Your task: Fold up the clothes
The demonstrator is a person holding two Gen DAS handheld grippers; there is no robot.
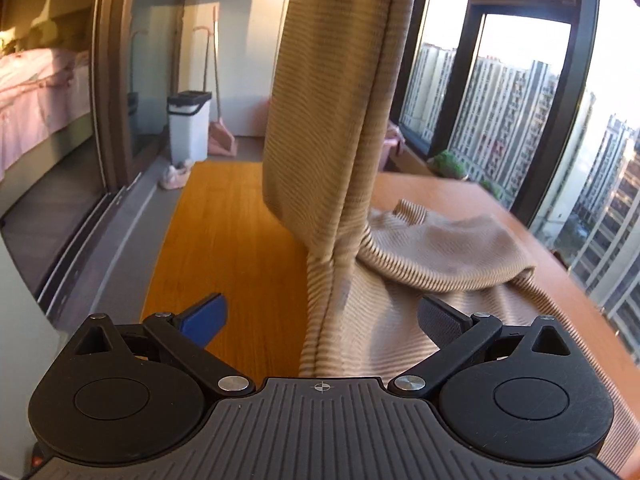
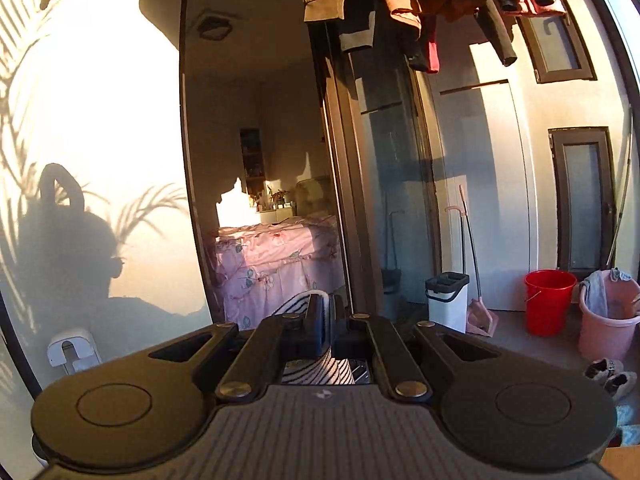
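Note:
A beige ribbed garment (image 1: pixel 340 120) hangs as a tall column from above the left wrist view. Its lower part lies bunched on the wooden table (image 1: pixel 224 232). My left gripper (image 1: pixel 320 320) is open just above the table, its blue pad (image 1: pixel 206 318) left of the cloth and its dark pad (image 1: pixel 440 320) over the cloth on the right; neither presses on it. My right gripper (image 2: pixel 326 320) is raised high and points about level at the glass door. It is shut on a fold of the striped garment (image 2: pixel 316 372), which hangs below the jaws.
A glass sliding door (image 1: pixel 116 80) runs along the left, windows (image 1: pixel 500 120) along the right. On the floor stand a white mop bucket (image 2: pixel 448 300), a pink dustpan (image 2: pixel 482 320), a red bucket (image 2: pixel 550 300) and a pink bucket (image 2: pixel 608 320). Clothes (image 2: pixel 400 4) hang overhead.

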